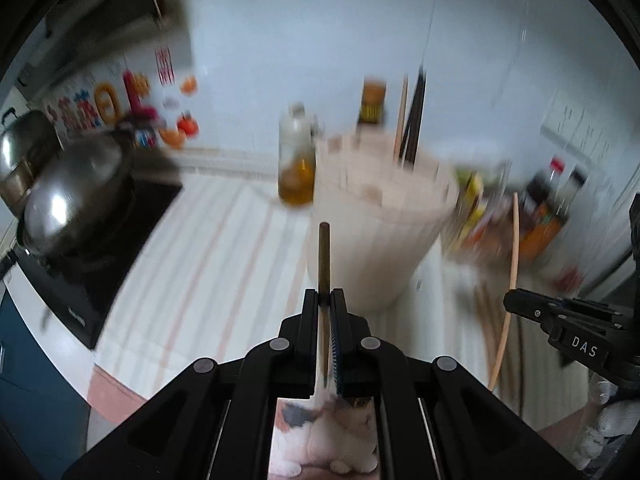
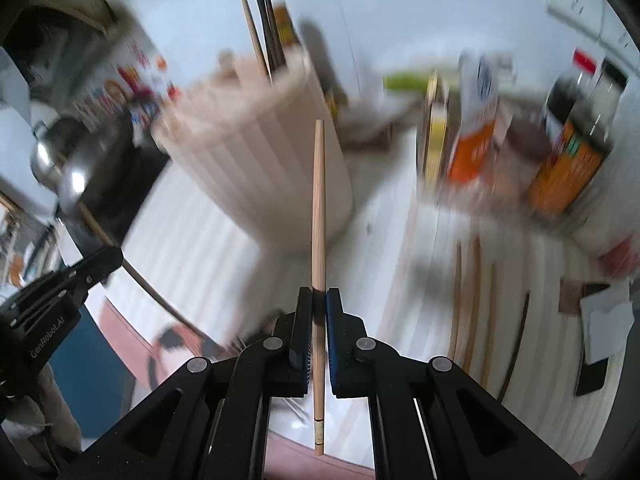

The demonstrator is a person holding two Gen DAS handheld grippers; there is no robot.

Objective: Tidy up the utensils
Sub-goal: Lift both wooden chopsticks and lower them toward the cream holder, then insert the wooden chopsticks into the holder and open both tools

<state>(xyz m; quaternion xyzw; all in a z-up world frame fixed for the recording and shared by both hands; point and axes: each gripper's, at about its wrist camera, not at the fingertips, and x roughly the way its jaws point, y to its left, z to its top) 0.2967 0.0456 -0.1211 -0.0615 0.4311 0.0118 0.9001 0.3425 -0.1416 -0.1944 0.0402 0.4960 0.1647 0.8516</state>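
My left gripper (image 1: 325, 294) is shut on a dark brown chopstick (image 1: 324, 256) that points up toward a pale ribbed utensil holder (image 1: 376, 232). The holder (image 2: 256, 152) has a light and several dark chopsticks (image 2: 264, 56) standing in it. My right gripper (image 2: 319, 292) is shut on a light wooden chopstick (image 2: 319, 208), held upright in front of the holder. That chopstick also shows in the left wrist view (image 1: 508, 300), with the right gripper (image 1: 520, 304) at the right edge. Several more chopsticks (image 2: 476, 300) lie on the striped cloth to the right.
A steel wok (image 1: 72, 196) sits on a black stove (image 1: 100, 264) at the left. An oil bottle (image 1: 296, 160) stands behind the holder. Sauce bottles and packets (image 2: 520, 136) crowd the right back. A phone (image 2: 592, 376) and a paper lie at the far right.
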